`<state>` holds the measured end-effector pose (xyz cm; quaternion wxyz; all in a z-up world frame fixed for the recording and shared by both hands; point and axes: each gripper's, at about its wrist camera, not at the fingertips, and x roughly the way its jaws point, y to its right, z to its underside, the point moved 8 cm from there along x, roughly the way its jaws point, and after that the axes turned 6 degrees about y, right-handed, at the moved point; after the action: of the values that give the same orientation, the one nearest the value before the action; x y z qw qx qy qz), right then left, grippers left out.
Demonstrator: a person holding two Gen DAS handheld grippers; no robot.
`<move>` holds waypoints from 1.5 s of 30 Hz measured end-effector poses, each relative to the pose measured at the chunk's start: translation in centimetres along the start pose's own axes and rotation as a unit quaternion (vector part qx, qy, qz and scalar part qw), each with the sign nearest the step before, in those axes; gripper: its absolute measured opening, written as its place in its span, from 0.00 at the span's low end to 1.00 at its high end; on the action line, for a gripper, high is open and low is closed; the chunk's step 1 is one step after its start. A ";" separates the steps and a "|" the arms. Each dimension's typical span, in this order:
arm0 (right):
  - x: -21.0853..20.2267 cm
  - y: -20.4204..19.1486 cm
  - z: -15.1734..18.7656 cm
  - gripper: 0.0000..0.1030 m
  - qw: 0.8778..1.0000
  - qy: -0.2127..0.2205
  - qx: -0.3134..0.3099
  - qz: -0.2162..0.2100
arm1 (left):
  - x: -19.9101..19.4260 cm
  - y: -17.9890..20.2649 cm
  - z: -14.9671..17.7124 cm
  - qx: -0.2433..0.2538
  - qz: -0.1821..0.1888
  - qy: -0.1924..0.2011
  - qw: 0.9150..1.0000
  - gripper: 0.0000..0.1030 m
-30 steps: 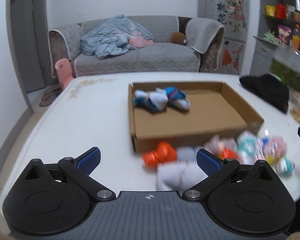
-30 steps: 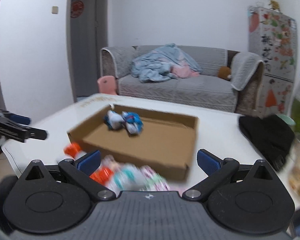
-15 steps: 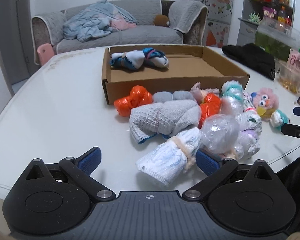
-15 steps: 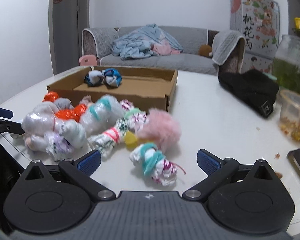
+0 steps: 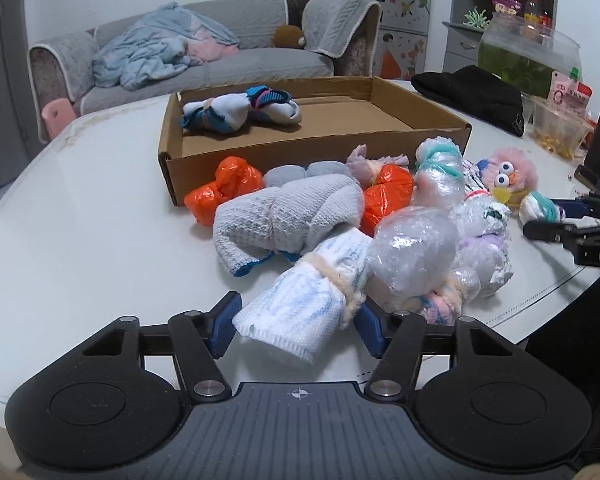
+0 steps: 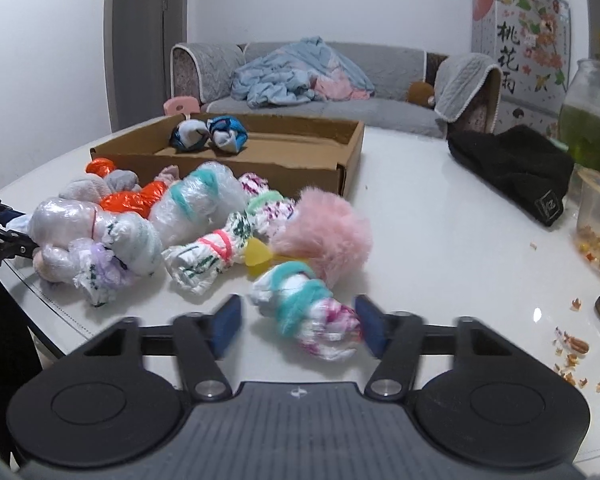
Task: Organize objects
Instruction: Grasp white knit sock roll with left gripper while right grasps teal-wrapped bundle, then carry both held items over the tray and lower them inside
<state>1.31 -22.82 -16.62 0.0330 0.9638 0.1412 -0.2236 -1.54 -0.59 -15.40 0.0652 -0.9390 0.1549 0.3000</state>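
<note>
A white sock roll with faint blue marks (image 5: 304, 304) lies at the near end of a pile of rolled socks and wrapped bundles on the white table (image 5: 80, 240). My left gripper (image 5: 297, 326) is closing on it, and both blue pads touch its sides. In the right wrist view a white, teal and pink sock roll (image 6: 308, 312) lies between the closing jaws of my right gripper (image 6: 299, 322); the left pad stands a little off it. Behind the pile is a shallow cardboard box (image 5: 260, 168) with a blue-and-white sock pair (image 5: 240, 112) inside.
A pink fluffy toy (image 6: 328, 236), orange bundles (image 5: 220, 192) and plastic-wrapped rolls (image 5: 412, 252) crowd the pile. A black cap (image 6: 512, 168), a glass jar (image 6: 592, 120), a snack tub (image 6: 596, 208) and crumbs sit to the right. The table edge is close to both grippers.
Both grippers have come down to the table and drawn their jaws in from wide open, the left around the white sock roll and the right around the teal-banded roll.
</note>
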 end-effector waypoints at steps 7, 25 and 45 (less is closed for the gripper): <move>-0.7 -0.3 0.0 0.38 1.000 0.007 0.002 -0.011 | -0.5 -0.1 0.0 0.011 -0.015 0.010 1.000 0.59; -1.6 -0.2 -1.3 0.37 0.999 0.016 0.015 -0.026 | -2.7 -2.1 0.0 -0.005 -0.029 0.016 0.999 0.58; -3.3 0.7 -7.4 0.37 0.997 0.071 0.026 -0.031 | -6.0 -4.5 -7.0 -0.035 -0.040 0.065 0.996 0.58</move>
<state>1.79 -23.42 -8.53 -0.0092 0.9730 0.1672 -0.1590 -0.90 3.71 -6.11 0.0337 -0.9638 0.1110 0.2403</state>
